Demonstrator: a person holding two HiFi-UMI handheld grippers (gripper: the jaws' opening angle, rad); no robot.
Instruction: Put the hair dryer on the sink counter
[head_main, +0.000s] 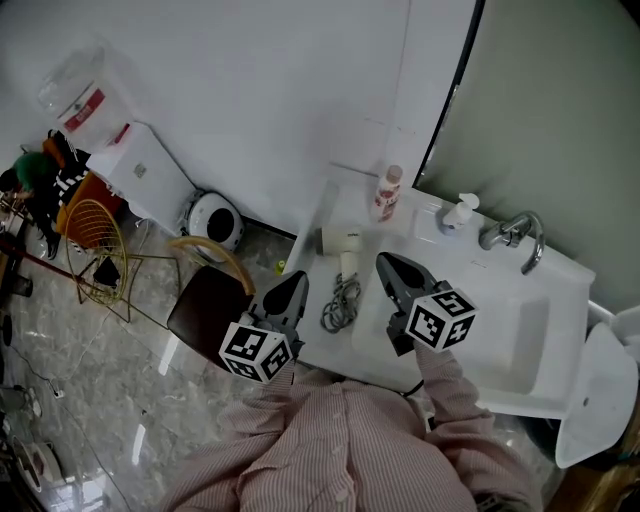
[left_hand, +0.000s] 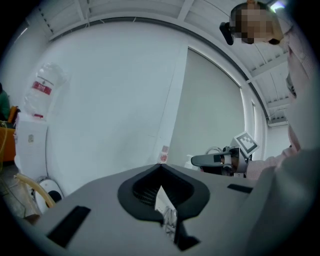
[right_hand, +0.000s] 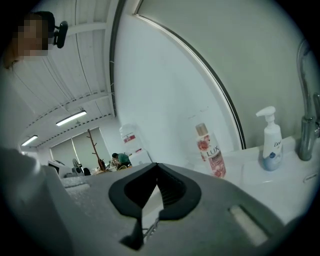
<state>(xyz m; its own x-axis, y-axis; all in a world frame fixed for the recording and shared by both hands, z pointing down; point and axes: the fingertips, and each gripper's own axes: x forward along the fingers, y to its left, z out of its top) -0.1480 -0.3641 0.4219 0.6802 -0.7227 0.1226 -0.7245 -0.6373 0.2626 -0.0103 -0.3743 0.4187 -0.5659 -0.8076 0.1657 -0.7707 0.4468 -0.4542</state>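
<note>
White laminate forms the desk (head_main: 365, 345) around the sink basin (head_main: 510, 340) in the head view. The hair dryer (head_main: 345, 243) lies flat on it, near the back wall, with its coiled cord (head_main: 340, 303) trailing toward the front edge. The left gripper (head_main: 296, 282) hovers at the desk's left edge; the right gripper (head_main: 388, 265) hovers just right of the cord. Neither touches the dryer.

Left gripper view: the left gripper (left_hand: 160, 167) has its jaws fully together at the tips, gripping nothing. The dryer and cord (left_hand: 169, 220) show only through the gap below the tips, out on the desk beyond.

Right gripper view: the right gripper (right_hand: 157, 166) is likewise fully closed and empty. A shampoo bottle (right_hand: 210, 155), a pump dispenser (right_hand: 271, 142) and the faucet (right_hand: 307, 135) stand ahead.

Judgement: placement appears complete. The next move calls for withdrawing both grippers without snagging the cord.
</note>
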